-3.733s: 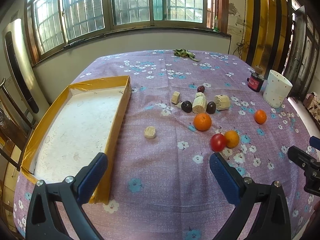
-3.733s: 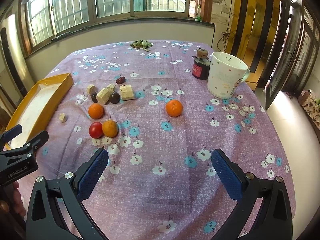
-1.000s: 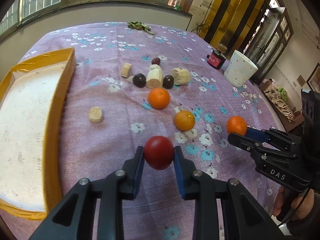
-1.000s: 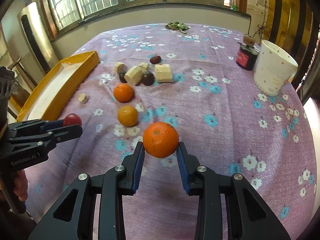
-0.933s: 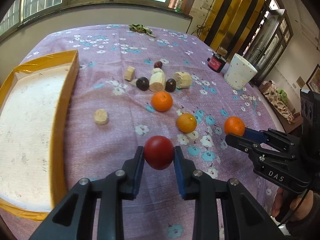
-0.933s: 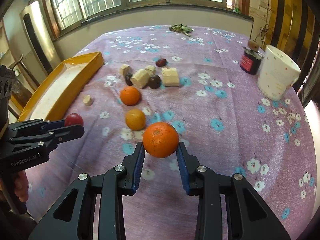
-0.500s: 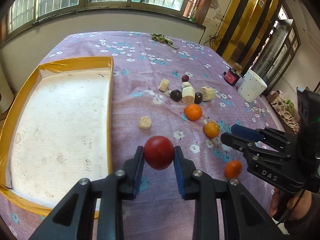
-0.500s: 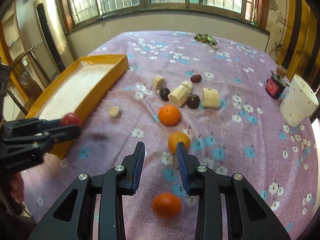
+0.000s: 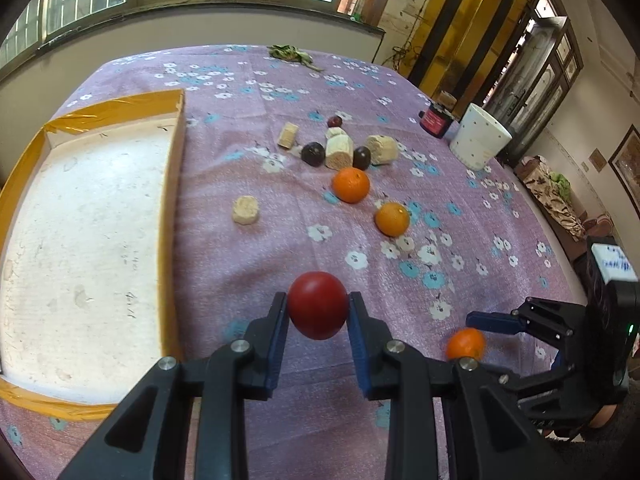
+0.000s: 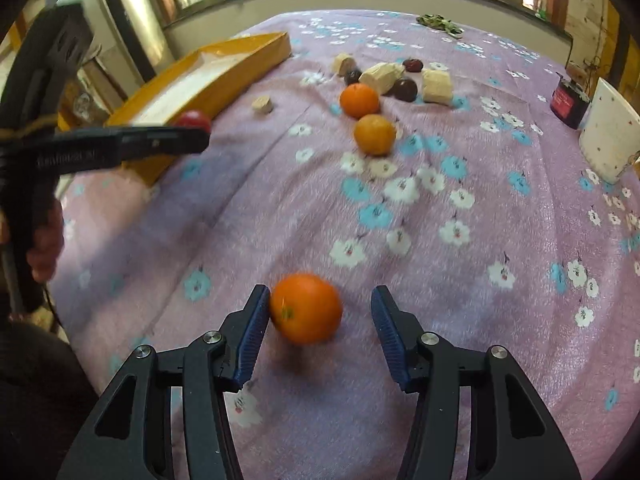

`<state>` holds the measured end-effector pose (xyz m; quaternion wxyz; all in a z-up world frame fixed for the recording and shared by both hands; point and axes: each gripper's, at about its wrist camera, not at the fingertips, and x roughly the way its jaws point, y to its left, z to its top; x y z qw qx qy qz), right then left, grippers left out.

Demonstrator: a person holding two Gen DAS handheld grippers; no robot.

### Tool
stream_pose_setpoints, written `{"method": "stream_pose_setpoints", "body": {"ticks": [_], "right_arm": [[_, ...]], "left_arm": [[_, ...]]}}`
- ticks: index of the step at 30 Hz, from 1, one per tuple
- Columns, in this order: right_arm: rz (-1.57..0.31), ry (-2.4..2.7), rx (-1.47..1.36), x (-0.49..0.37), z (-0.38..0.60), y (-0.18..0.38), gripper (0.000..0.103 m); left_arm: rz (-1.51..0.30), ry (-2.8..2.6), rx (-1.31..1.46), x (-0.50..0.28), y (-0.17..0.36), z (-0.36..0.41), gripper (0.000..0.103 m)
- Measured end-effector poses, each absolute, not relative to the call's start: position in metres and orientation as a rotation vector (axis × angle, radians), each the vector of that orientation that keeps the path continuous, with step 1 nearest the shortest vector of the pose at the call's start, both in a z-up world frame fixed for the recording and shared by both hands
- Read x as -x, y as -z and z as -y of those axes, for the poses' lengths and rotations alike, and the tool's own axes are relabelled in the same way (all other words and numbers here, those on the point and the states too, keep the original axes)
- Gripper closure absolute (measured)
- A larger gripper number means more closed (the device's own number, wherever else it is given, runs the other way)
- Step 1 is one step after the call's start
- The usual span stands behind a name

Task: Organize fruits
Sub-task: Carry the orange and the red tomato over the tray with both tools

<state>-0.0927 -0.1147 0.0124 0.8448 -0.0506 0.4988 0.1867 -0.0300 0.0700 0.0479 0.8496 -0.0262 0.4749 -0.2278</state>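
The round red fruit, smooth and shiny like a tomato (image 9: 317, 305), sits clenched between both blue pads of the left gripper (image 9: 318, 320), lifted above the purple flowered tablecloth (image 9: 240, 256) and just beside the near right edge of the shallow yellow-rimmed cardboard tray (image 9: 170, 208). The tray has nothing in it yet.

The round orange mandarin (image 10: 306, 307) is between the pads of the right gripper (image 10: 318, 332), but not gripped: the jaws have just been opening, the left pad is about touching the fruit, the right pad stands clearly apart. The mandarin is blurred & seems to lie on the cloth; I cannot tell if it is at rest.

Further away on the cloth: two more orange mandarins (image 9: 351, 185) (image 9: 392, 219), dark plums (image 9: 313, 153), pale corn-cob pieces (image 9: 339, 151), a white dotted cup (image 9: 480, 142).

Step in hand, as I judge: the left side is carrying the red fruit to the tray; the right side is taking its mandarin from the cloth.

Next move, I think: bring the left gripper over the tray wall, lower, then let go gently, bc a round fruit rolls. The right one should center on the mandarin & close.
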Motion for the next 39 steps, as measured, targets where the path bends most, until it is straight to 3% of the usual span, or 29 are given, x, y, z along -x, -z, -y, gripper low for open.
{"method": "stream_pose_setpoints", "body": {"ticks": [1, 2, 5, 10, 15, 22, 26, 39], "right_arm": [[-1.037, -0.385, 0.154, 0.098, 0.11, -0.011, 0.054], [-1.023, -0.379, 0.187, 0.101, 0.107, -0.01, 0.062], [-1.01, -0.376, 0.193, 0.102, 0.103, -0.009, 0.07], [-1.026, -0.387, 0.071, 0.086, 0.11, -0.014, 0.07], [-1.038, -0.342, 0.126, 0.078, 0.105, -0.013, 0.07], [-1.054, -0.35, 0.076, 0.071, 0.108, -0.014, 0.062], [-1.055, -0.329, 0.117, 0.071, 0.104, -0.012, 0.068], [-1.027, -0.315, 0.105, 0.078, 0.111, -0.028, 0.069]], "left_arm": [[-1.004, 0.482, 0.052, 0.031, -0.047, -0.068, 0.071], [-1.008, 0.485, 0.051, 0.031, -0.046, -0.066, 0.071], [-1.017, 0.491, 0.053, 0.032, -0.043, -0.062, 0.071], [-1.027, 0.495, 0.056, 0.034, -0.041, -0.06, 0.071], [-1.031, 0.494, 0.058, 0.035, -0.041, -0.061, 0.071], [-1.032, 0.495, 0.065, 0.035, -0.041, -0.063, 0.071], [-1.035, 0.502, 0.065, 0.035, -0.04, -0.062, 0.071], [-1.029, 0.509, 0.07, 0.031, -0.044, -0.061, 0.071]]}}
